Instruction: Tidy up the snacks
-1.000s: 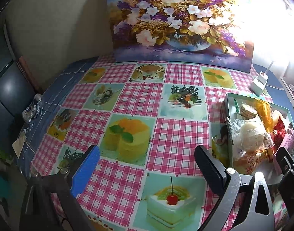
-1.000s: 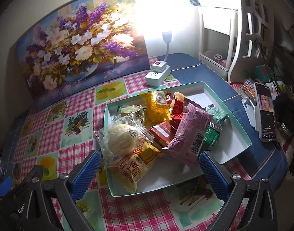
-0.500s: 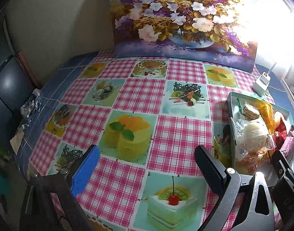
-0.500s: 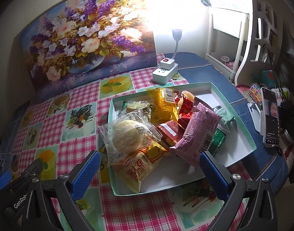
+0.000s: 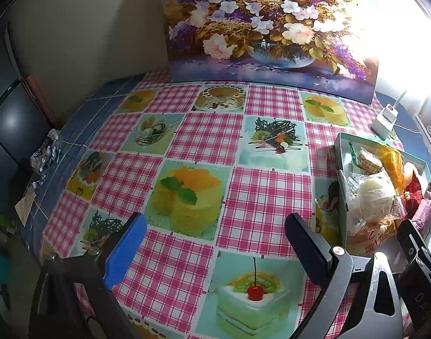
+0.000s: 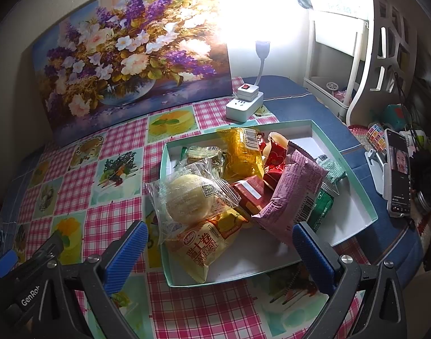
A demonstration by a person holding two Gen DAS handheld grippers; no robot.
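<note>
A shallow teal box [image 6: 356, 180] [image 5: 338, 152] on the checked tablecloth holds a heap of snack packets. On top lie a clear-wrapped round bun [image 6: 187, 200] [image 5: 373, 200], a yellow roll packet [image 6: 204, 245], a pink packet [image 6: 291, 197], an amber bag [image 6: 240, 152], a red packet [image 6: 276, 161] and green packets [image 6: 322, 206]. My right gripper [image 6: 219, 240] hangs open just in front of the box with nothing between its fingers. Left of the box, my left gripper [image 5: 215, 234] stands open over bare tablecloth.
A flower painting [image 6: 125, 67] [image 5: 272, 25] leans on the back wall. A white power strip with a lamp [image 6: 245, 103] [image 5: 385, 117] sits behind the box. A phone on a stand [image 6: 397, 169] and clutter lie to the right. Crumpled wrappers [image 5: 44, 152] rest at the table's left edge.
Both grippers have drifted slightly; the box and painting sit a little more to the right in the views. Both stay open and empty.
</note>
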